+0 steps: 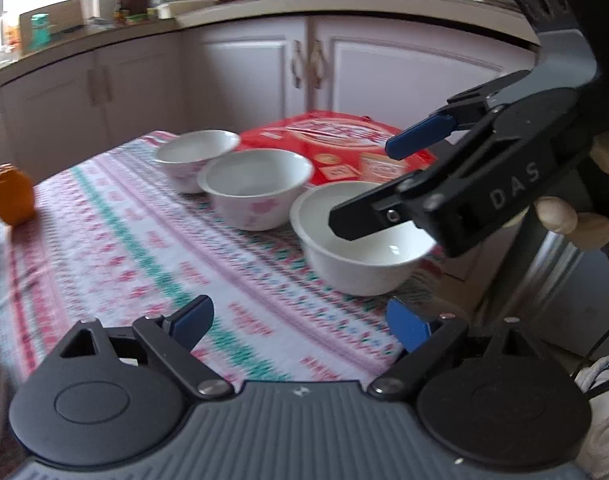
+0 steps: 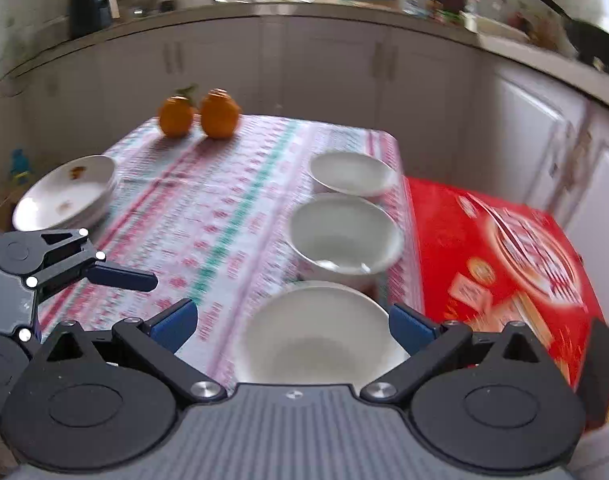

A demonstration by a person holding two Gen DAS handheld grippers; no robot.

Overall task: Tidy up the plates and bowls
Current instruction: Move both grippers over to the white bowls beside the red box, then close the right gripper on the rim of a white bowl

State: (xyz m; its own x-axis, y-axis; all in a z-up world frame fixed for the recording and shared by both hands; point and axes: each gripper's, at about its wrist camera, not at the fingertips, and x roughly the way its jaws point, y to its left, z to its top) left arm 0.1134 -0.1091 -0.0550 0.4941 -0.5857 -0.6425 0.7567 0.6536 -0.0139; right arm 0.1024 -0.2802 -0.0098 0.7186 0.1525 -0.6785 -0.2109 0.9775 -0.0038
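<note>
Three white bowls stand in a row on the patterned tablecloth: the far bowl [image 1: 196, 154] [image 2: 352, 172], the middle bowl [image 1: 256, 188] [image 2: 344, 232] and the near bowl [image 1: 356, 256] [image 2: 316, 332]. My right gripper [image 1: 364, 184] [image 2: 294, 326] hovers open just over the near bowl, its pads apart from the rim. My left gripper [image 1: 300, 324] is open with nothing between its pads, above the cloth short of the near bowl. One of its fingers [image 2: 122, 277] shows at the left of the right wrist view. A stack of white plates [image 2: 64, 196] sits at the table's left edge.
A red printed box [image 1: 336, 144] [image 2: 504, 264] lies right beside the bowls. Two oranges [image 2: 176, 116] [image 2: 220, 114] stand at the table's far end, one orange [image 1: 12, 194] showing in the left wrist view. Pale kitchen cabinets [image 1: 240, 68] and a cluttered counter ring the table.
</note>
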